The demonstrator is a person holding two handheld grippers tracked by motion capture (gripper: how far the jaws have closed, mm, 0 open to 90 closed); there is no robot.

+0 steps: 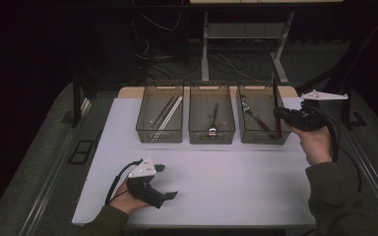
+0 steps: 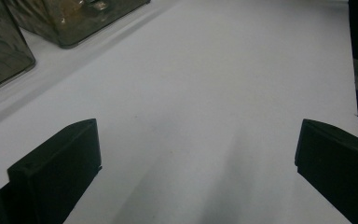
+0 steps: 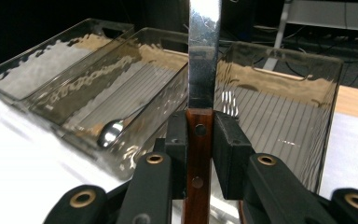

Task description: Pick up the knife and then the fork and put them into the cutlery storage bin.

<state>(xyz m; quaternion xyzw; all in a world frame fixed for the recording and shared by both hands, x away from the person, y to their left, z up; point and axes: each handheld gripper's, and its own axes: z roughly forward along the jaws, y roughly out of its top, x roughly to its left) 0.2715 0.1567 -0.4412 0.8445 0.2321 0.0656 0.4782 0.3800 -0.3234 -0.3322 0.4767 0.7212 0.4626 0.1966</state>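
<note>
While my right gripper [image 3: 199,135] stood above the near right corner of the right-hand bin [image 1: 262,113], its jaws were clamped on the riveted wooden handle of a knife [image 3: 204,60], one pad on either side. That knife stood upright, its steel blade rising above the jaws and its handle reaching down past them. From the high view I saw it as a dark vertical bar at the bin's right wall, held clear of the table [image 1: 226,167].

Inside the right-hand bin lay a fork [image 1: 254,116] on a slant. To the left of that bin, just beside it, the middle bin [image 1: 211,113] held a spoon [image 1: 212,129], bowl toward me. Further left again, the left bin [image 1: 160,113] held a pair of chopsticks [image 1: 164,114].

Well apart from the right-hand bin, near the table's front edge on the left, my left gripper [image 1: 168,181] rested on the white surface with its jaws spread wide and nothing between them.
</note>
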